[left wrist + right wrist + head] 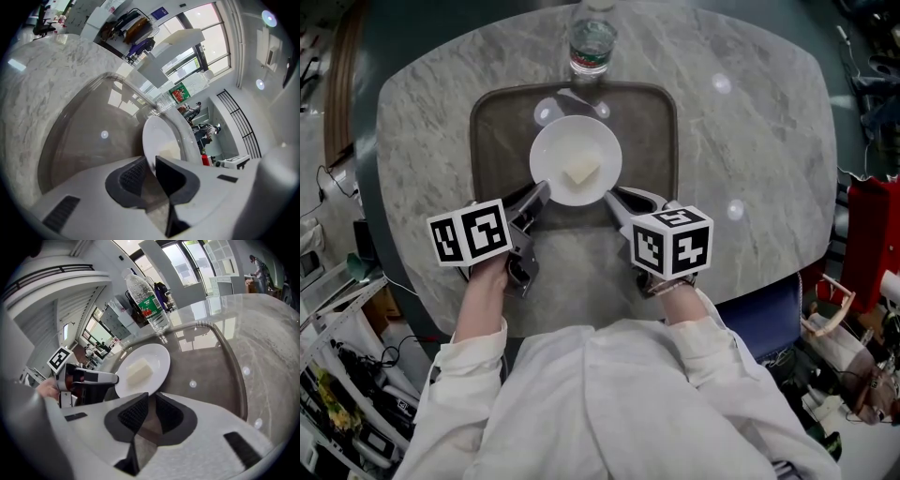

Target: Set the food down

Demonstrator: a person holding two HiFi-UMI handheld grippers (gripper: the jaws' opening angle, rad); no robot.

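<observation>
A white plate (558, 155) carries a pale block of food (580, 172) over the brown tray (652, 141) on the round marble table (750, 141). My left gripper (542, 187) is shut on the plate's near-left rim; in the left gripper view the rim of the plate (161, 136) runs between the jaws of my left gripper (152, 164). My right gripper (611, 197) is shut on the near-right rim. In the right gripper view the plate (157, 359), the food (139, 371) and the left gripper (110, 378) show beyond my right gripper (152, 401). Whether the plate rests on the tray I cannot tell.
A water bottle (592, 42) with a green label stands just behind the tray's far edge, also in the right gripper view as the bottle (150, 301). The tray has a raised rim (236, 376). Cluttered shelves and cables surround the table.
</observation>
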